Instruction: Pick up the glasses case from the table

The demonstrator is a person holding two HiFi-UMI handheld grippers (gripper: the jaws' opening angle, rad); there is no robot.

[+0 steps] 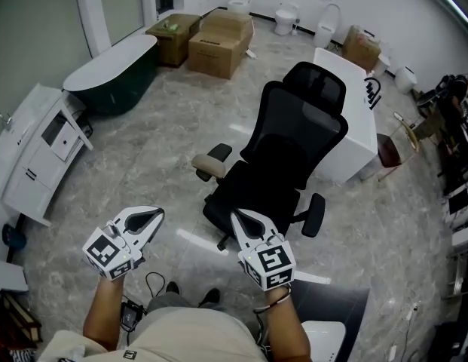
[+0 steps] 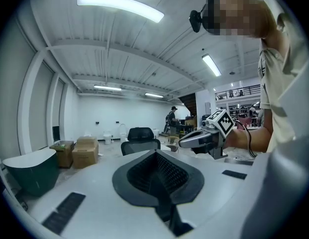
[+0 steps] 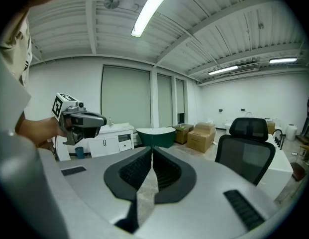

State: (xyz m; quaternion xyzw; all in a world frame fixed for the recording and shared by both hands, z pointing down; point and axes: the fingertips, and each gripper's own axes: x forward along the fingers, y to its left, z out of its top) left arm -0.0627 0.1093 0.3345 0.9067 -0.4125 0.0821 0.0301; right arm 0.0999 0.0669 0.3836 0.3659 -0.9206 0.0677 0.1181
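No glasses case shows in any view. In the head view my left gripper (image 1: 156, 216) is held out at lower left and my right gripper (image 1: 238, 217) at lower centre, both over the marble floor. Each is shut with nothing between its jaws. The left gripper view looks along its shut black pads (image 2: 156, 171) and catches the right gripper (image 2: 186, 142) to the side. In the right gripper view, the shut pads (image 3: 152, 168) sit at the bottom and the left gripper (image 3: 97, 119) shows at left. A white table (image 1: 353, 119) stands behind the chair.
A black office chair (image 1: 286, 157) stands just ahead of the grippers. A dark green bathtub (image 1: 113, 70) and a white cabinet (image 1: 34, 153) are at left. Cardboard boxes (image 1: 218, 40) and toilets (image 1: 286, 15) line the far wall. A person (image 2: 173, 118) stands far off.
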